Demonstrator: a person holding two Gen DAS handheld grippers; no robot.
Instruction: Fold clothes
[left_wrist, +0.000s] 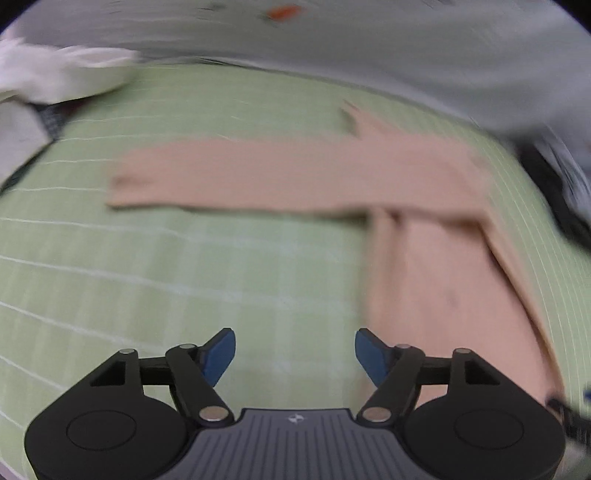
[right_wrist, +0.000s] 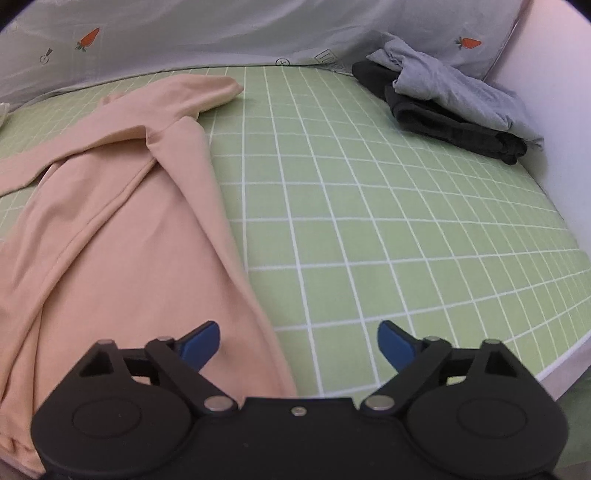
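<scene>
A peach long-sleeved garment (right_wrist: 122, 236) lies on the green checked sheet (right_wrist: 369, 206). One sleeve points toward the far pillow side, and the other is folded across its chest. The blurred left wrist view shows that garment (left_wrist: 436, 258) at right, with a sleeve (left_wrist: 236, 177) stretched flat to the left. My left gripper (left_wrist: 294, 356) hangs open over bare sheet, just left of the garment's body, with nothing between its blue pads. Over the garment's right hem edge, my right gripper (right_wrist: 298, 345) stands open and empty, its left pad above the cloth.
A grey garment (right_wrist: 450, 85) lies on a dark one (right_wrist: 454, 125) at the far right beside a white wall. Grey bedding with carrot prints (right_wrist: 221, 33) runs along the back. White cloth (left_wrist: 55, 74) sits at the far left. The bed edge (right_wrist: 561, 365) drops off at right.
</scene>
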